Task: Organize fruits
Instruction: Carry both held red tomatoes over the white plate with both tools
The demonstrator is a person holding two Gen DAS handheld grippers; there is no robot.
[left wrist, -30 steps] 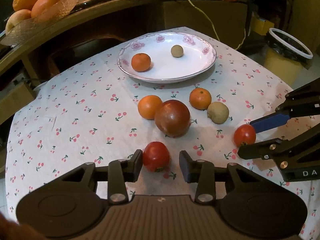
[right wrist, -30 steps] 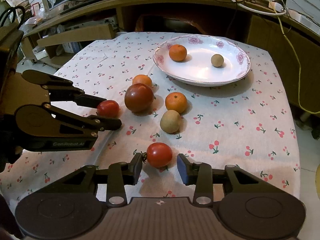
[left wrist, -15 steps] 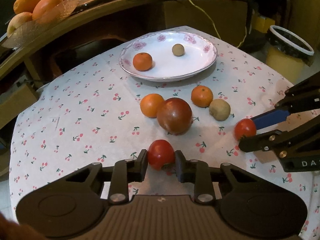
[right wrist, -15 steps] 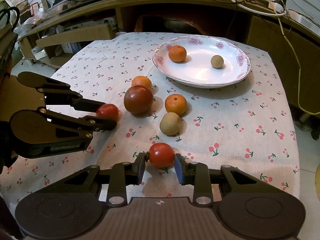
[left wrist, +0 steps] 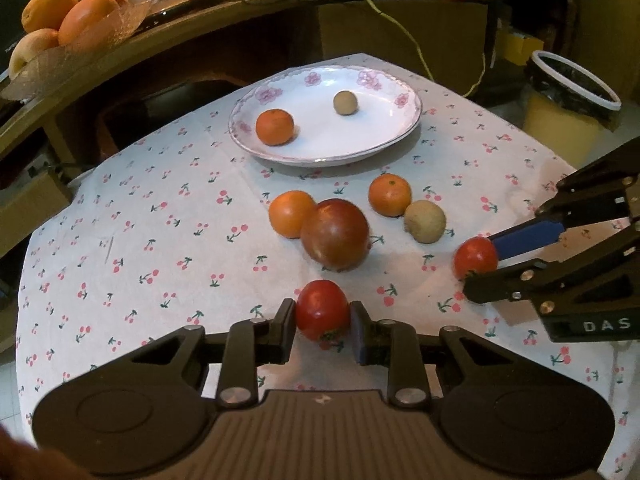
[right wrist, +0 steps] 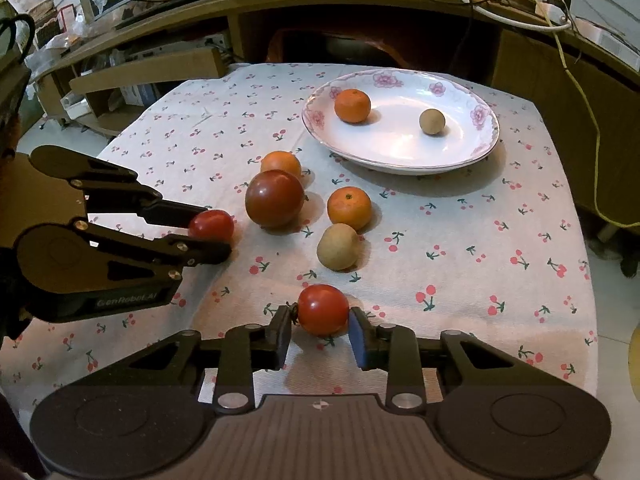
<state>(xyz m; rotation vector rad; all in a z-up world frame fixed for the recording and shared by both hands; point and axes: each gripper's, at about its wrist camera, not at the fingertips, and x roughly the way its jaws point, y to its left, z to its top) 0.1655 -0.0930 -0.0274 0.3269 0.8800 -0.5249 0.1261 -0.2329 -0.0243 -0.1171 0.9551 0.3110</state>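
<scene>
Both grippers down on the surface [left wrist: 120, 216], each clamped on a small red tomato. Left gripper [left wrist: 323, 322]: jaws closed on the left tomato [left wrist: 322, 314]. Right gripper [right wrist: 320, 326]: jaws have just been closing, now pressed on the right tomato [right wrist: 323, 309]. Both tomatoes sit on the cloth, not yet lifted.

Progress, judged: early. Plate [left wrist: 396, 130] at the far side holds only 2 items, a tangerine [left wrist: 274, 127] and a small tan fruit [left wrist: 345, 102]. Left loose between plate and grippers: 2 oranges [left wrist: 290, 213], a big dark tomato [left wrist: 335, 234], a tan fruit [left wrist: 425, 221], plus the 2 gripped.

Hidden: tomato undersides and pad contact faces; the person's hands are out of view; table edges cut off.
</scene>
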